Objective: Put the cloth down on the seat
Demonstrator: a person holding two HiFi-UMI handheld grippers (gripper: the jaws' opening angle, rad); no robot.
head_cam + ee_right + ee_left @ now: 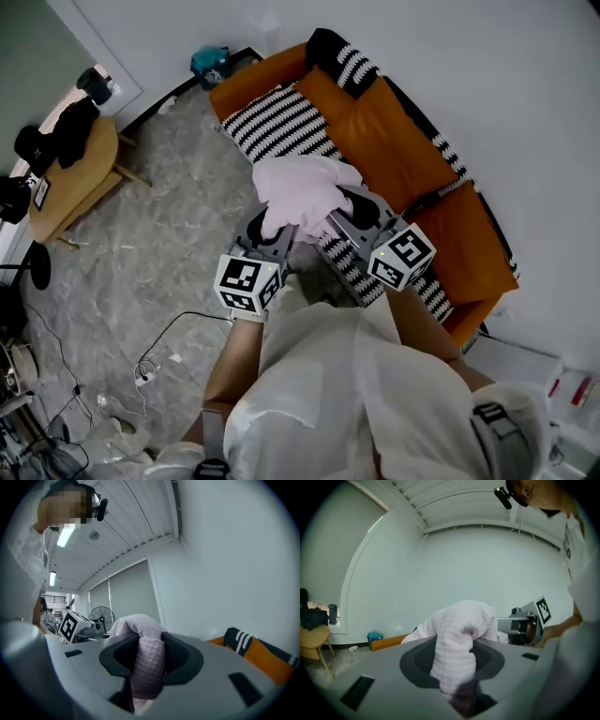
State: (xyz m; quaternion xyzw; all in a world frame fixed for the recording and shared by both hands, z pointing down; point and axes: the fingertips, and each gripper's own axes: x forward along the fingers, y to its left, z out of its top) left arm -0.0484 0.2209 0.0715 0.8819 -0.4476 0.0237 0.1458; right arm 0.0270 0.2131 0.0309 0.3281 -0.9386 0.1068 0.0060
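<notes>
A fold of the cloth (464, 625) is being pinched by the left gripper (452, 657) between its dark pads. Another fold is being clamped in the same way by the right gripper (147, 660), so both pairs of jaws are closed on fabric. The cloth is being held bunched between the two grippers, apparently above the front part of the seat (281, 127) and not yet resting on it.

The main risk is being judged as an uneven release. If one grip is opened first, the loose half would be left dangling from the other gripper and could be dragged over the seat's front edge onto the floor (169, 216). A snag is also being reckoned possible, since the textured weave could be caught on the ribbed pads and lifted away again. A crumpled landing is likely if the bundle is not spread.

The cloth is being seen as pale pink, soft and thick, with a small waffle grid. The gripper shells are being read as smooth grey plastic. The seat is being covered by a black-and-white striped throw, with plain orange cushions (384, 141) behind it. The floor is being read as hard, grey and marbled.
</notes>
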